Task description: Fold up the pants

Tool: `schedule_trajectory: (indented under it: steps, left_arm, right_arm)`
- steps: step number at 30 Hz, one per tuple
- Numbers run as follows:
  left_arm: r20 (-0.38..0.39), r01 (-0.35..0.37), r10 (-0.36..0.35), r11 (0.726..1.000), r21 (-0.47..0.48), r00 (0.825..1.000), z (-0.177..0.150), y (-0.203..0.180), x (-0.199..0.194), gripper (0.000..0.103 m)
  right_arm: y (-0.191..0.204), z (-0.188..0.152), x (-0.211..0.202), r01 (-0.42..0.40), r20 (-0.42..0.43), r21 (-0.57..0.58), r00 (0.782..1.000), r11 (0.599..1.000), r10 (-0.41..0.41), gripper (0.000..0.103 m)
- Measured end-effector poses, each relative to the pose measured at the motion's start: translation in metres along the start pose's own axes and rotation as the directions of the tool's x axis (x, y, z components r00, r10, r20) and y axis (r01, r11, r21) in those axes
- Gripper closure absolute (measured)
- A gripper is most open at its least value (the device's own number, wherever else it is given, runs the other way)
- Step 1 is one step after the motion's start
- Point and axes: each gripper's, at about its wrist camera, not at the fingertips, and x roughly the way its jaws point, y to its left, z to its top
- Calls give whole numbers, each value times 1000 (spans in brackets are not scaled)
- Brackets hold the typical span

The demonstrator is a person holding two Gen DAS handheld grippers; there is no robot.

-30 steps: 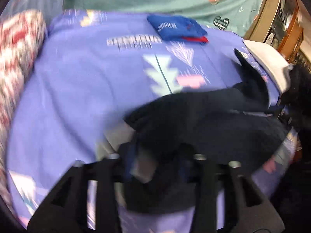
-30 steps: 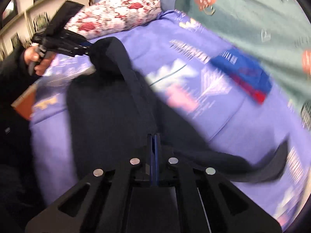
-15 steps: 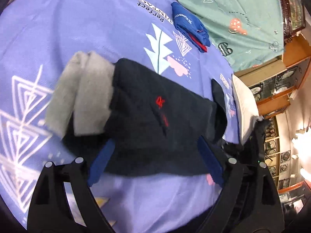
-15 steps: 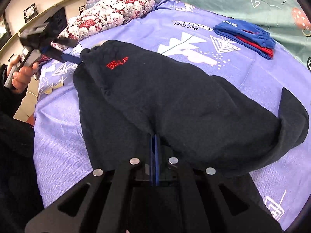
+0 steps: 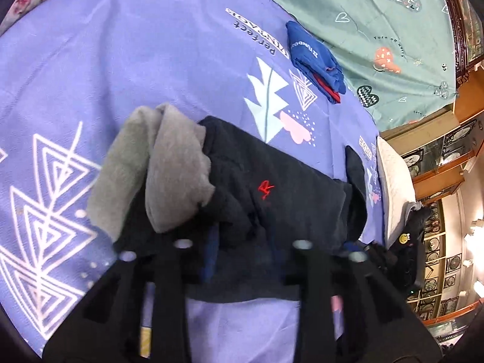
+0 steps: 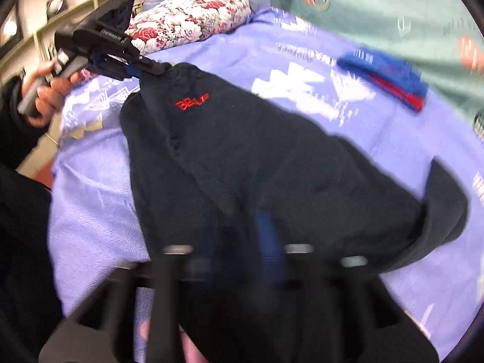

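A wide purple bedsheet (image 5: pixel 127 69) with white triangle and leaf prints is covering the bed and filling most of both views, and a green blanket (image 5: pixel 378 21) with heart prints is lying along its far side. The dark navy fleece pants (image 5: pixel 281 190) with a small red embroidered logo are lying spread on the purple sheet, near the front edge of the bed, with the grey inner lining (image 5: pixel 157 166) turned out at the waist end. A floral red and white pillow (image 6: pixel 193 18) is resting at the head of the bed, and a folded blue garment with a red edge (image 5: pixel 314 60) is sitting well apart from the pants, near the green blanket. The left gripper (image 5: pixel 245 248) is hanging over the waist end; its jaws have just been closing, the dark cloth is lying between them, but it cannot be told if the pads are pressing it. In the right wrist view a hand (image 6: pixel 45 90) is holding this tool at the pants' edge. The right gripper (image 6: pixel 239 242) is blurred; its jaws have just been opening, and they are standing apart over the pants' cloth.
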Motion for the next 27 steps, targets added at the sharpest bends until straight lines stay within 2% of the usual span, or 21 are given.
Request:
schedule_trajectory:
  steps: [1, 3, 5, 6, 7, 8, 9, 12, 14, 16, 19, 22, 24, 27]
  left_arm:
    - [-3, 7, -7, 1000, -28, 1000, 1, 6, 2, 39]
    - [-17, 28, -29, 998, -52, 999, 2, 13, 10, 39]
    - [-10, 16, -16, 1000, -26, 1000, 5, 9, 17, 41]
    - [5, 9, -9, 1000, -16, 1000, 7, 6, 18, 47]
    - [20, 6, -6, 1000, -13, 1000, 8, 5, 17, 55]
    - [43, 10, -10, 1000, -4, 999, 11, 1, 13, 75]
    - [58, 22, -22, 1000, 5, 998, 13, -2, 7, 89]
    - [136, 8, -17, 998, 63, 991, 20, -17, -23, 89]
    - [153, 2, -16, 996, 88, 988, 20, -21, -39, 89]
    - [144, -33, 18, 994, 105, 989, 18, -18, -48, 89]
    - [91, -97, 89, 990, 97, 992, 11, 1, -40, 89]
    - [37, -135, 132, 988, 70, 991, 0, 25, -21, 89]
    - [35, -145, 143, 987, 66, 989, -8, 34, -15, 89]
    - [52, -159, 155, 984, 80, 987, -12, 34, -18, 88]
  right_arm:
    - [0, 1, 4, 7, -16, -12, 1000, 1000, -7, 51]
    - [0, 5, 17, 24, -70, -36, 997, 999, -27, 52]
    - [-3, 4, 30, 30, -122, -46, 992, 998, -36, 60]
    - [-5, 5, 33, 20, -129, -38, 991, 999, -24, 73]
    - [-7, 5, 32, 4, -126, -22, 992, 1000, -7, 94]
    - [-10, 7, 27, 8, -112, -1, 994, 1000, -8, 98]
    - [-12, 9, 23, 4, -98, 16, 995, 1000, -3, 98]
    - [-17, 21, -7, -30, -14, 73, 999, 997, 31, 99]
    - [-9, 31, -33, -76, 45, 81, 996, 994, 72, 99]
    - [4, 36, -46, -118, 70, 46, 991, 992, 115, 99]
    - [33, 31, -36, -129, 12, -20, 992, 991, 129, 99]
    - [42, 15, -3, -145, -76, 4, 986, 989, 145, 99]
    - [43, 5, 12, -157, -110, 41, 981, 987, 160, 99]
    - [45, -1, 14, -168, -106, 64, 979, 984, 174, 99]
